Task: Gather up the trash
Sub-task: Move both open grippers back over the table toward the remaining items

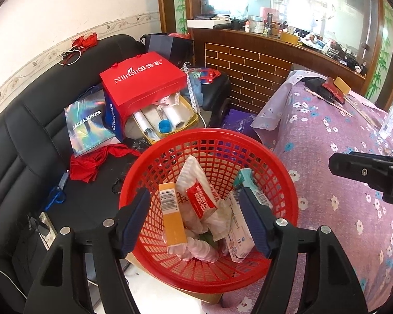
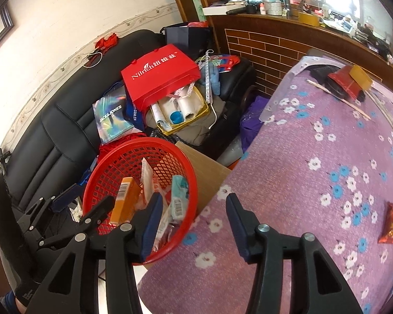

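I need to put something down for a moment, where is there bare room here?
The purple floral tablecloth is mostly bare between the red basket and the red snack packet. Its far end is crowded by sticks and a red and yellow packet. The black sofa is piled with bags at its far end, and the basket is full.

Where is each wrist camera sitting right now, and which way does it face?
Left wrist: on the left gripper, above the round red plastic mesh basket, looking down into its trash; its own open fingers show, with the right gripper's tip at the right edge.
Right wrist: on the right gripper, over the edge of the purple flowered tablecloth, facing the black leather sofa; its open fingers and the left gripper show.
Shared: basket, sofa, red paper gift bag.
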The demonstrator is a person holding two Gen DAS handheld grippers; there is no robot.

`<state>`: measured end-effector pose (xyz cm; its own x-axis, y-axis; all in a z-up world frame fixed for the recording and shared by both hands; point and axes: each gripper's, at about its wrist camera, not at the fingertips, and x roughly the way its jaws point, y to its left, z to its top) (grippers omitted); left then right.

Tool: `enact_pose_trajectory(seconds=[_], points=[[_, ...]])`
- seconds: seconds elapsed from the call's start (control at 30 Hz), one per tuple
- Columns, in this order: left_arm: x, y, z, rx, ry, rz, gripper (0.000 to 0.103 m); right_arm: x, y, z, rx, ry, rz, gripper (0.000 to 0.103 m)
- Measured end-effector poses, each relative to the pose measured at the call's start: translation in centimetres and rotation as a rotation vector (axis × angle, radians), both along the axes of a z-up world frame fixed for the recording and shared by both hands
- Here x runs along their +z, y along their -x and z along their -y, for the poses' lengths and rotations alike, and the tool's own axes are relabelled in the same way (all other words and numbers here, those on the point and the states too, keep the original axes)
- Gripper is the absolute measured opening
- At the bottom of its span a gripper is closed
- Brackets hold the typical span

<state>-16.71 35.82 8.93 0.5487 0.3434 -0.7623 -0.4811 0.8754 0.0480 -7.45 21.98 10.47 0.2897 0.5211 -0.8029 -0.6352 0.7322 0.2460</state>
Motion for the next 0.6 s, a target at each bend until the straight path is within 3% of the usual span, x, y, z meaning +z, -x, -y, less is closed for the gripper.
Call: enact_pose_trajectory(seconds=[0.33,0.6], points=[[0.3,-0.5,3.0,-0.051,-0.003,-0.011,0.069,-0.5,0.2,4.0,-0.063,-0.001,-0.023,0.055],[-0.2,-1.8,9.5,-0.169,0.008,-0.044,0.069,-1.5,0.5,11.7,-0.181,-0.005,-0.058,0.055]])
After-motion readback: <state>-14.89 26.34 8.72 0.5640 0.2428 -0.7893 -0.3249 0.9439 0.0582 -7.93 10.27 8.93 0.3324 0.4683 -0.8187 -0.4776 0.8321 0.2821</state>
